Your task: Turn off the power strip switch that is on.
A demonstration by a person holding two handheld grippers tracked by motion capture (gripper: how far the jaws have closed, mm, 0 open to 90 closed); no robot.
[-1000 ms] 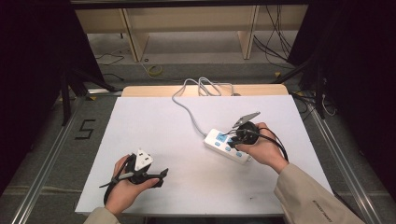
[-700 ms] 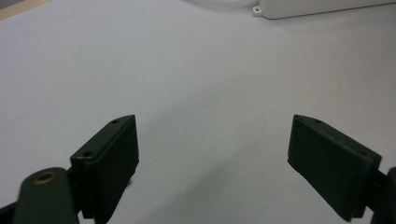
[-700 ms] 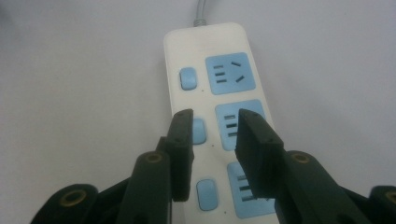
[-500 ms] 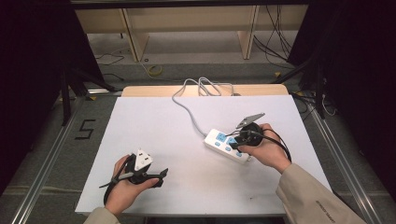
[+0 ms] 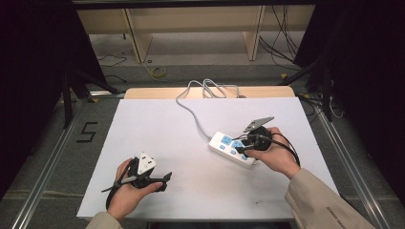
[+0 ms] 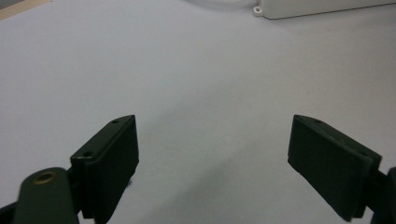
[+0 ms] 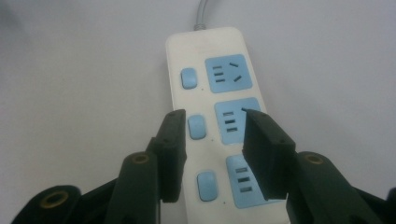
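The right claw hangs just above the power strip, its jaws partly spread with a gap between them and nothing pinched. In the right gripper view the two black jaws straddle the middle blue switch of the strip, one jaw over the strip's white edge and the other over the middle blue socket; whether they touch the strip cannot be told. The strip has three blue switches in a row beside three blue sockets, and a grey cord leaves its far end.

In the high view the right claw sits over the near half of the power strip, held by the right hand. The strip lies at a slant on the right part of the white surface, and its cord runs to a coil at the surface's far edge.

Well apart from the strip, near the front left of the surface, the left hand holds the left claw low. Its jaws are spread wide and empty in the left gripper view, over bare white surface, with a corner of the strip far ahead.
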